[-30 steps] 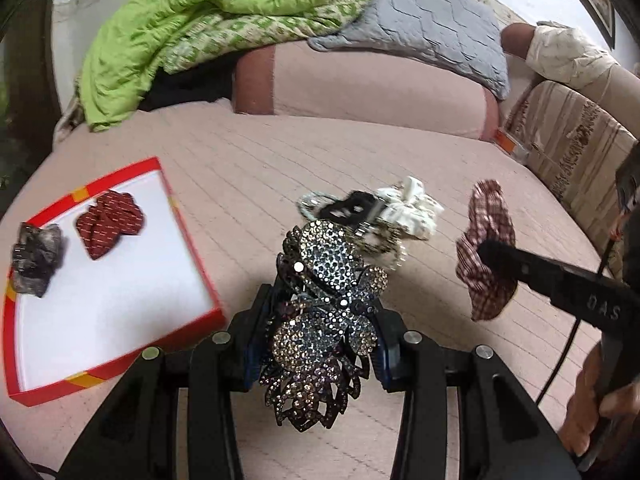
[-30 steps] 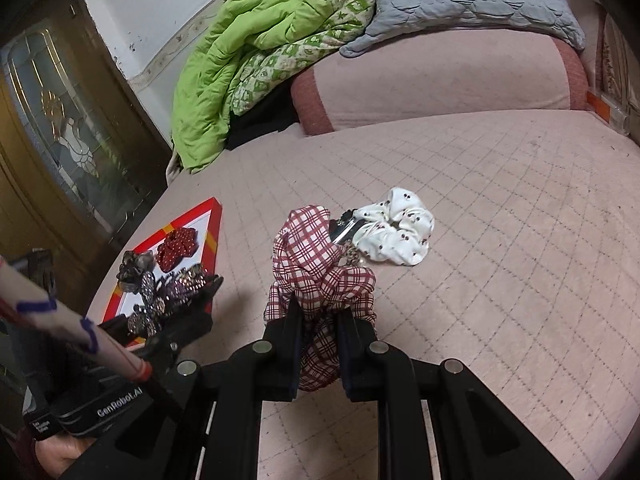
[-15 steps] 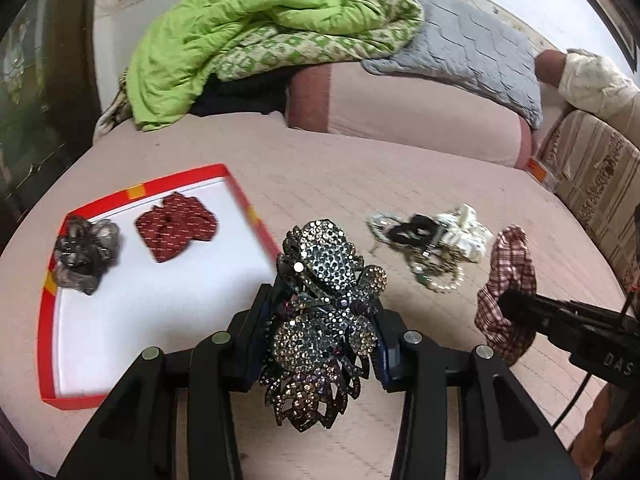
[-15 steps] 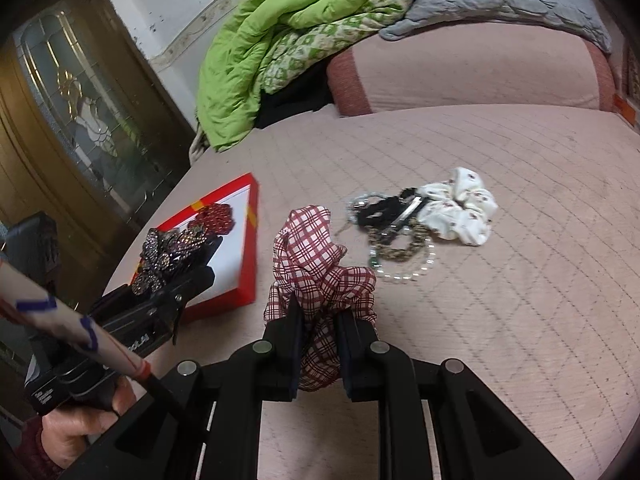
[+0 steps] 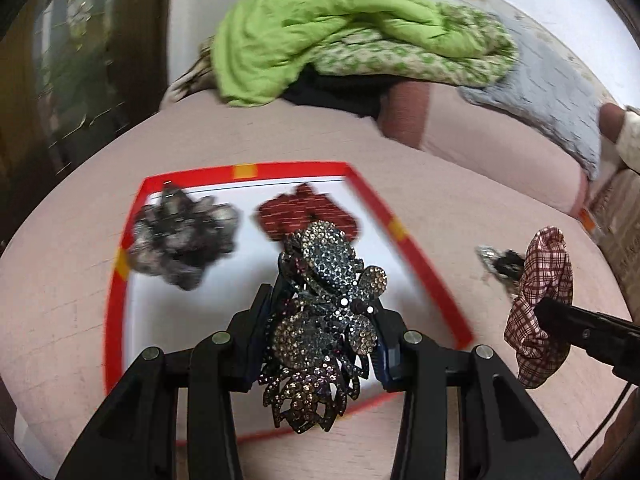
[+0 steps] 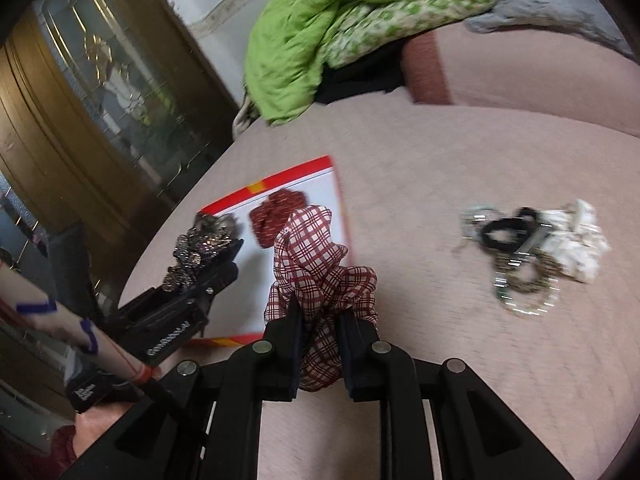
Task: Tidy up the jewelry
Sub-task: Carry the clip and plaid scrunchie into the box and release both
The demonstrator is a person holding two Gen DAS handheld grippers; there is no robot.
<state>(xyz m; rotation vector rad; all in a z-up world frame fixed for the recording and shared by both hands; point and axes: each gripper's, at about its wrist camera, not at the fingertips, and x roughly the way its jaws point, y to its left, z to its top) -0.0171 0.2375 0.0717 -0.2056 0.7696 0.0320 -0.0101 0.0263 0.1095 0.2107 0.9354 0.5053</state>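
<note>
My left gripper is shut on a rhinestone hair clip and holds it above the red-rimmed white tray. In the tray lie a grey hair piece and a red hair piece. My right gripper is shut on a red plaid scrunchie, just right of the tray. The left gripper with its clip shows over the tray in the right wrist view. A pile of a white scrunchie, black hair tie and bead bracelets lies to the right.
Everything rests on a pink quilted bed. A green blanket and grey pillow lie at the back on a pink bolster. A dark wooden cabinet stands at the left.
Both grippers have moved left toward the tray. The left gripper's clip is now over the tray's white floor; the right gripper's scrunchie is now beside the tray's right rim.
</note>
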